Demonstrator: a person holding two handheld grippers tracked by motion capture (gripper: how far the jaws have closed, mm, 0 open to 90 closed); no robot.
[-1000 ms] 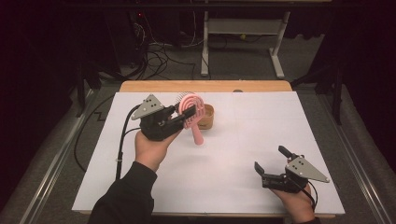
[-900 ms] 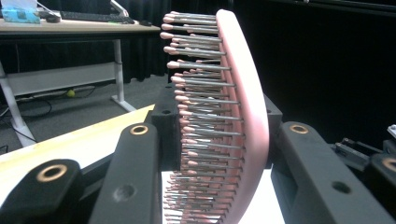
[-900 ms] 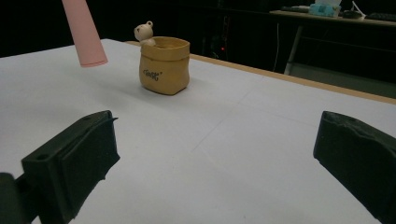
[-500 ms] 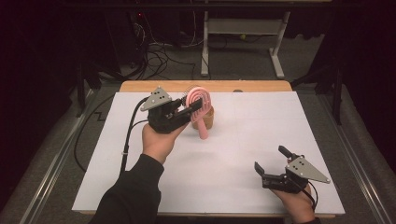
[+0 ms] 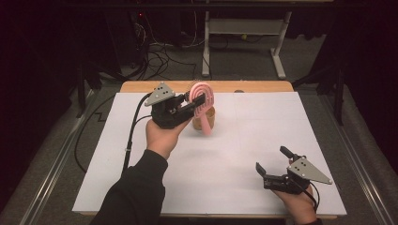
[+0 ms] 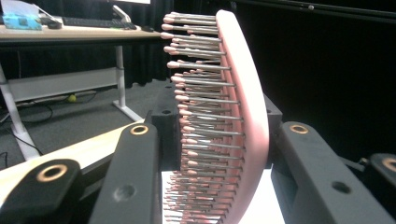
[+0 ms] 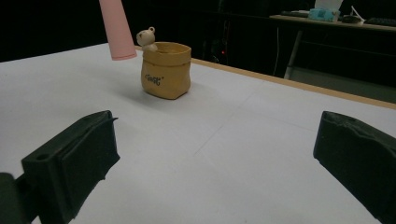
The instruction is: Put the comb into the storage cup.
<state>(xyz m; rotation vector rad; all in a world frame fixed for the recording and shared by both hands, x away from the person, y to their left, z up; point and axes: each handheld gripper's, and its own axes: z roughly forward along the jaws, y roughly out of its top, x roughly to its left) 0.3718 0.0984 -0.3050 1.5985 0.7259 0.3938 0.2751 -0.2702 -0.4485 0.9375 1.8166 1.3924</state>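
A pink hairbrush (image 5: 202, 96) is held upright over the back of the white table, handle pointing down. My left gripper (image 5: 199, 103) is shut on its bristled head (image 6: 233, 107), one black jaw on each side. Just behind the handle stands a small yellow-brown pot (image 5: 205, 121) with a tiny bear figure (image 7: 147, 37) on its rim. In the right gripper view the handle's tip (image 7: 116, 32) hangs left of the pot (image 7: 166, 71), off the table. My right gripper (image 5: 271, 159) rests near the front right edge, open and holding nothing.
A white sheet (image 5: 234, 154) covers the table, with a wooden strip (image 5: 263, 86) showing along the far edge. Behind the table are a desk frame (image 5: 244, 47) and loose cables (image 5: 159, 56) on the floor. A black cable (image 5: 133, 126) trails from my left gripper.
My left gripper has carried the brush toward the back and slightly right, closer to the pot. The right gripper has not moved.
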